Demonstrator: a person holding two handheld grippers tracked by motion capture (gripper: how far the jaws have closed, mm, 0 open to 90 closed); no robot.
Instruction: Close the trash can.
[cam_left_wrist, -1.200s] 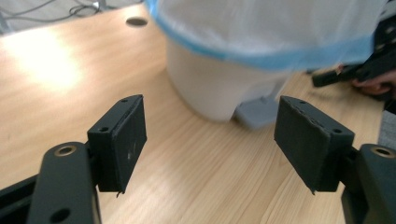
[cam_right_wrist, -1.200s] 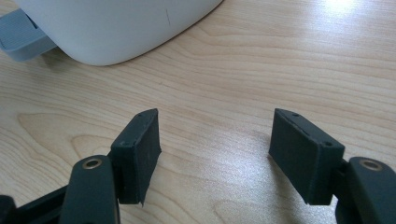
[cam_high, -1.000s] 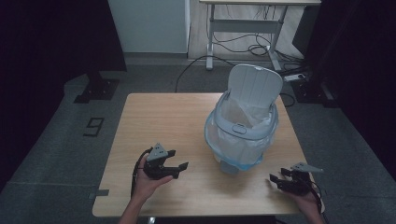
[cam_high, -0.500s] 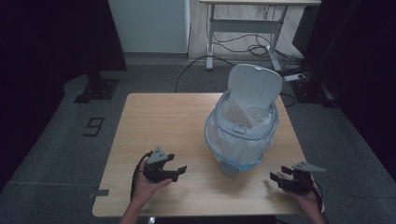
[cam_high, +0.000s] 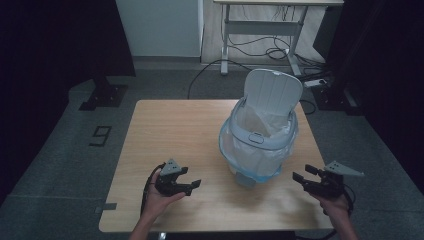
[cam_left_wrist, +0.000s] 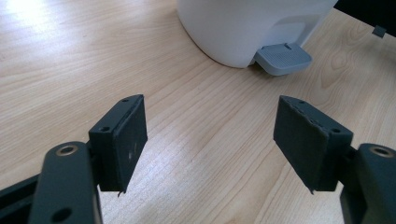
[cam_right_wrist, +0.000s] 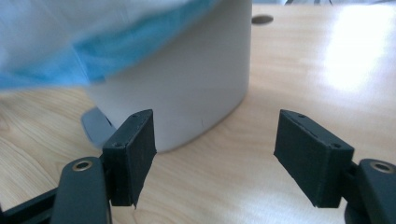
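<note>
The left hand-held gripper (cam_high: 191, 186) sits low over the near left part of the counter (cam_high: 170, 130), its jaws spread wide with only bare wood between them. In its own view the grey foot pedal (cam_left_wrist: 283, 58) of the bin shows just ahead. The white pedal bin (cam_high: 260, 145) stands on the right half of the counter, lid (cam_high: 274, 91) tipped up and back, a blue-edged plastic liner (cam_high: 250, 160) folded over its rim. The right hand-held gripper (cam_high: 305, 173) hangs near the bin's near right side, apart from it; its jaws have just been opening and stand wide with nothing between them.
</note>
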